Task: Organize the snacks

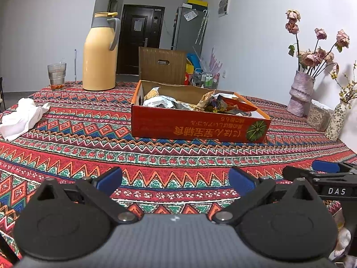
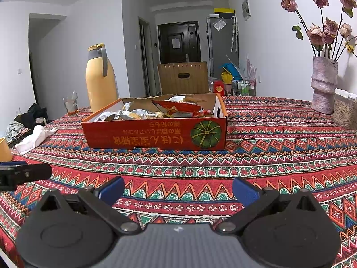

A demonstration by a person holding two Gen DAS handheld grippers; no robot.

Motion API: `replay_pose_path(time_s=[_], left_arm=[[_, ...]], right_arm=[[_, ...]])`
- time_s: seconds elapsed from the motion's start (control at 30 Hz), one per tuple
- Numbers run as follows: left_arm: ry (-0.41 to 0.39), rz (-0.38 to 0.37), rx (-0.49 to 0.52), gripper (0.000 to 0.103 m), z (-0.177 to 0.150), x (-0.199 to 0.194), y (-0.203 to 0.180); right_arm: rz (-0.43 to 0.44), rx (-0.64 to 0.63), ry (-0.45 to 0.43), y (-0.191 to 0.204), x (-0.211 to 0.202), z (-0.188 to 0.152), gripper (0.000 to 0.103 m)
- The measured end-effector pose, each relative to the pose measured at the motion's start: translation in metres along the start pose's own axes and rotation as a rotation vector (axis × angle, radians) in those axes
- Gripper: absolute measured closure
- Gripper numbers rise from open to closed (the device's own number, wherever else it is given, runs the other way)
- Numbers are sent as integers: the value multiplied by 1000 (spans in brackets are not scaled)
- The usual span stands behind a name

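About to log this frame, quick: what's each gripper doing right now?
Left gripper: open, holding nothing, above the tablecloth.
Right gripper: open, holding nothing, short of the snack box.

cardboard box (image 1: 196, 127) matt; wrappers (image 1: 160, 102) glossy; woven tablecloth (image 1: 89, 147).

Patterned tablecloth (image 1: 178, 156), red snack box (image 1: 196, 127), yellow jug (image 1: 99, 53), glass (image 1: 57, 74), white cloth (image 1: 20, 117), 2 vases (image 1: 300, 93), perhaps a seed jar (image 2: 344, 111)

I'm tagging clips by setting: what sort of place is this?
Likely a home dining area: a table in a patterned cloth, a thermos, a fridge and a front door down the hall.
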State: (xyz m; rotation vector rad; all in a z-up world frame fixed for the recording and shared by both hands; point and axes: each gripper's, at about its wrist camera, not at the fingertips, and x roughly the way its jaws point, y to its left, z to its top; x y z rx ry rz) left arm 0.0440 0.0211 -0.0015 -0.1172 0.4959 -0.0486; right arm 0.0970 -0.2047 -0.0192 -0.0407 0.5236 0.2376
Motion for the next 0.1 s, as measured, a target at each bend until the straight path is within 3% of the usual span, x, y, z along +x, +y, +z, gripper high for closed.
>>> replay_pose_path(time_s=[0.1], left_arm=[[-3,-7,4,0,0,-1,-1]], right_arm=[[1,-1,4,2,1,-3,0]])
